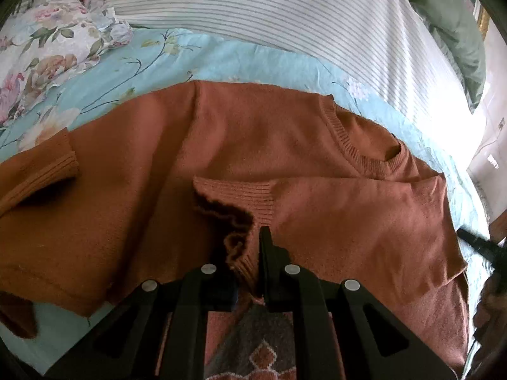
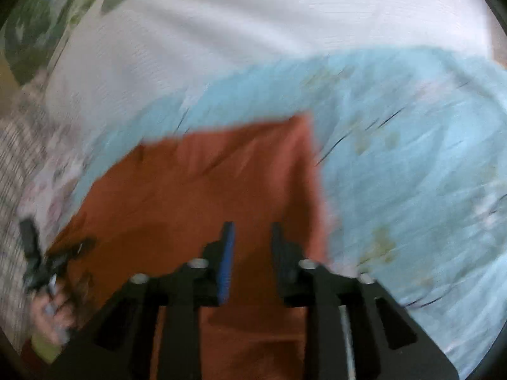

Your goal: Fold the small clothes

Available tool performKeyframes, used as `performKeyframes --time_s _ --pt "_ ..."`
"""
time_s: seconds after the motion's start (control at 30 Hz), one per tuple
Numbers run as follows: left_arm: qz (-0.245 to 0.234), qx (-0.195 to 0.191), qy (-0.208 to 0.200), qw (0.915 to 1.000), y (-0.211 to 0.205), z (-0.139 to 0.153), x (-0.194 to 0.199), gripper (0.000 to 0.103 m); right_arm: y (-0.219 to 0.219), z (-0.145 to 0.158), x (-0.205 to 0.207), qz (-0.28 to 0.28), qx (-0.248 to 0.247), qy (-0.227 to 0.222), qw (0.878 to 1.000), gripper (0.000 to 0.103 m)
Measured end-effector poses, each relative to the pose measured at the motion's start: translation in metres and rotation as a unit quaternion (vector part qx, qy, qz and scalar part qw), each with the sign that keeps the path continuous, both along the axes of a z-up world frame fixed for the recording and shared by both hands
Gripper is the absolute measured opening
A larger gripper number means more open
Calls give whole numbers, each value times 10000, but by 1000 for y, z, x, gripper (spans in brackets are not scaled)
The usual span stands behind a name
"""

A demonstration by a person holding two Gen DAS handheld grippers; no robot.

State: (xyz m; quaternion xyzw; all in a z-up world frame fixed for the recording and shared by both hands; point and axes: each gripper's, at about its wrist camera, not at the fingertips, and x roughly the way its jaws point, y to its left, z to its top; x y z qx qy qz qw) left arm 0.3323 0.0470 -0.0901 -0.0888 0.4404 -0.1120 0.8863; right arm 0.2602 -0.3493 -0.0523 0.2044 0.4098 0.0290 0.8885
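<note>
Left claw (image 1: 253,247) pinches the ribbed cuff (image 1: 244,196) of 1 sleeve of the rust-orange sweater (image 1: 221,133), its jaws nearly together on the knit. Right claw (image 2: 252,243) hangs over the sweater's far right part with its 2 jaws apart and nothing between them; that view is blurred. Sweater lies spread flat on a pale blue floral bedsheet (image 1: 221,60), its neckline (image 1: 364,155) to the right. Beyond it lies a striped white cover (image 1: 269,9), with a floral quilt (image 1: 47,41) far left.

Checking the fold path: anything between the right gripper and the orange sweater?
Nothing visible. The right gripper hangs open directly over the orange sweater, bare knit showing between its fingers. The left gripper already pinches the sleeve cuff.
</note>
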Motion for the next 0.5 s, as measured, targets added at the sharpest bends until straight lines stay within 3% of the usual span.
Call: performKeyframes --time_s 0.07,0.2,0.3,0.37,0.5 --pt "100 -35 -19 9999 7 5 -7 15 0 -13 1 -102 -147 263 9995 37" --pt "548 -149 -78 9984 42 21 -37 15 -9 -6 -19 -331 379 74 9987 38" --pt "1097 -345 -161 9932 86 33 -76 18 5 9 -36 -133 646 -175 9977 42" --pt "1397 -379 -212 9892 109 37 -97 25 18 15 -49 0 722 -278 9970 50" --pt "1829 -259 -277 9824 153 48 -117 27 45 14 -67 321 865 -298 9953 51"
